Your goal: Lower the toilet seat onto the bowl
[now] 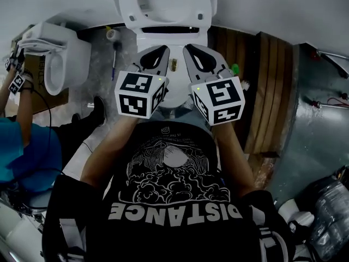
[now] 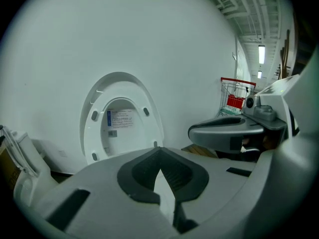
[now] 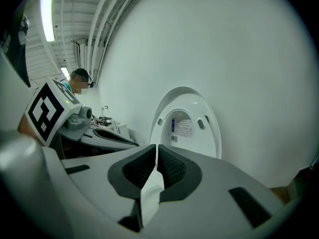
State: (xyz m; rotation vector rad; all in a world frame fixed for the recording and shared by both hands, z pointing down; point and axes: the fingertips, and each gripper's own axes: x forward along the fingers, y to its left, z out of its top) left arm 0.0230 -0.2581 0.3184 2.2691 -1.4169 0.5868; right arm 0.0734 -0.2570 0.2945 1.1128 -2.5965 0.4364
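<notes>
Fingers [image 2: 138, 174] together; only the left gripper view shows a red cart [image 2: 236, 96].

Upright toilet seat [image 1: 124, 9] above bowl [image 1: 175, 94]

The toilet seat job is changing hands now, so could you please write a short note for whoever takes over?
Left gripper: jaws shut, empty, held over the bowl.
Right gripper: jaws shut, empty, beside the left.
Toilet seat: raised upright at the back, untouched.
Done: nothing yet.
Left: reach the seat's top edge, tip it forward, then lower it onto the bowl.
</notes>
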